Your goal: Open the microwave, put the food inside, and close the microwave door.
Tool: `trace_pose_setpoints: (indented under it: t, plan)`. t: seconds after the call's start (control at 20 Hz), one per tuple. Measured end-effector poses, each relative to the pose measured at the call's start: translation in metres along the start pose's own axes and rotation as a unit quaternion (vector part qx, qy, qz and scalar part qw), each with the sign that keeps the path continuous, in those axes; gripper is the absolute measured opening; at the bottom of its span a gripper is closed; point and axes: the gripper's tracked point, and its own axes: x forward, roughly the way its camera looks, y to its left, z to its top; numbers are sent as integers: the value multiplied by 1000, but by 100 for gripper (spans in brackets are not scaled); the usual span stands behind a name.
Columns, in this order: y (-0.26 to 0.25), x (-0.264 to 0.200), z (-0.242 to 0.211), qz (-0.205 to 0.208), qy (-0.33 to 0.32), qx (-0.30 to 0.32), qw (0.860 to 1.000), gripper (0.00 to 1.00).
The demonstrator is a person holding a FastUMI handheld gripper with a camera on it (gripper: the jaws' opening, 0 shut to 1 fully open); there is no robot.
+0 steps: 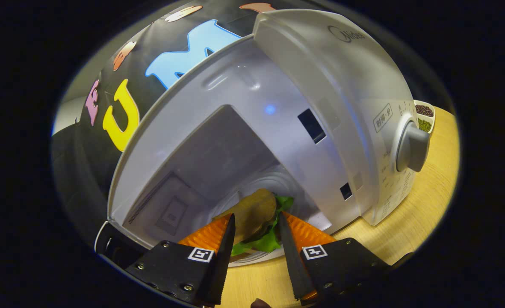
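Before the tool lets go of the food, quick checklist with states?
1. Microwave cavity open: ok.
2. Sandwich between the fingers of the tool: ok.
3. Both fingers pressing on the sandwich: cannot tell, they flank it closely.
4. Sandwich over the turntable: ok, at its front part.
5. Sandwich resting on the turntable: cannot tell.
6. Door clear to close: cannot tell, door mostly out of sight.

Microwave [346, 85]: I see a smooth, satin plastic shell; the cavity walls look like glossy painted metal. Knob [412, 147]: matt plastic. Table [423, 205]: pale wood grain, smooth, low sheen. Sandwich [256, 214]: matt bread crust, crinkled lettuce. Gripper [256, 231]: my fingers flank the sandwich, with ribbed plastic backs and rough inner pads; I cannot tell contact.
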Motion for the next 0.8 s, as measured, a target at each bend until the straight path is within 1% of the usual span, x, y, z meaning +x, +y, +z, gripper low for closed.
trace_pose_setpoints:
  t: [0.1, 0.2, 0.45, 0.55, 0.6, 0.8]
  plan:
    - [15, -21, -3, 19, 2, -33, 999, 60]
    - [38, -51, -9, 50, 8, -71, 996, 60]
    - [85, -134, -23, 110, -6, -163, 980, 60]
    - [101, -173, -34, 130, -15, -204, 970, 60]
    - [114, -193, -41, 146, -19, -223, 964, 62]
    - [155, -273, -84, 203, -31, -292, 934, 62]
